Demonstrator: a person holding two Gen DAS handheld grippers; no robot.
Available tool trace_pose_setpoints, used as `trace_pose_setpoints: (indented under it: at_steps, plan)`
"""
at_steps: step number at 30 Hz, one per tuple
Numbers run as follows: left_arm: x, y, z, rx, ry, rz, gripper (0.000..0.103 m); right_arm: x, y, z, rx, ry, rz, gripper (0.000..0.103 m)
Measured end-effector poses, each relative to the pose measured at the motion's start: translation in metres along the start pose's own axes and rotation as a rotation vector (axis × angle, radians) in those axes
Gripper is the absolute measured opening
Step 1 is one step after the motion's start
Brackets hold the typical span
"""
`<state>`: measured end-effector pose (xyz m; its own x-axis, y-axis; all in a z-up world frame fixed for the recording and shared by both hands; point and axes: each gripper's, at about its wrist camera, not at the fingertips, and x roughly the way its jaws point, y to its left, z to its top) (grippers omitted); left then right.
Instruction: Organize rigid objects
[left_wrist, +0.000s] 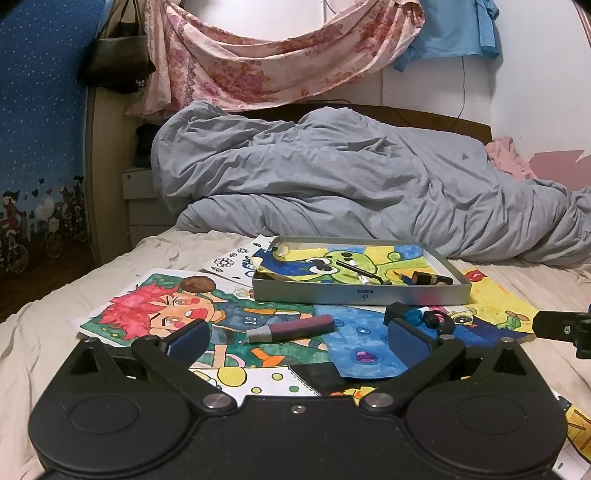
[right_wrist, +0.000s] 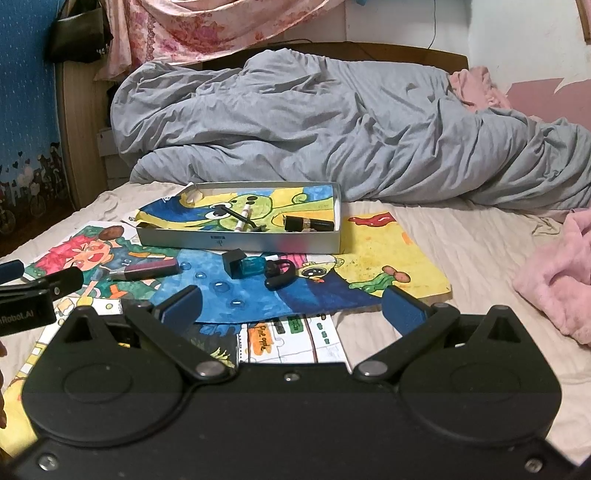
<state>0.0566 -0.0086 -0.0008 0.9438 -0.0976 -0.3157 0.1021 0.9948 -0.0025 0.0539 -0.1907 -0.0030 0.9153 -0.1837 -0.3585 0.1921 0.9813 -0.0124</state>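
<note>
Three loose items are left outside the silver tin (left_wrist: 360, 293): a maroon tube (left_wrist: 291, 328), a teal bottle with black cap (right_wrist: 245, 266) and a black clip-like piece (right_wrist: 277, 275), all lying on painted sheets just in front of the tin. Inside the tin, a dark lipstick-like tube (right_wrist: 308, 223) and a white-tipped pen (right_wrist: 242, 218) are seen.

Left gripper (left_wrist: 295, 334) is spread wide around the maroon tube, nothing held. Right gripper (right_wrist: 291, 306) is likewise released, short of the bottle and the clip.

Risks (judged): the round tube could be rolled off-line by one pad; loose paintings (right_wrist: 388, 258) could be dragged with a pinch; the tin could be tipped on the soft bedsheet (right_wrist: 461, 266).

A rumpled grey duvet (left_wrist: 351, 184) is piled behind, floral cloth (left_wrist: 258, 55) hung above.
</note>
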Motion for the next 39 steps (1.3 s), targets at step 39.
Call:
trace_pose_setpoints:
  at_steps: [39]
  plan:
    - [0.027,0.003,-0.011,-0.010,0.105,0.028,0.102,0.029,0.002,0.000,-0.064,0.126,0.004,0.103]
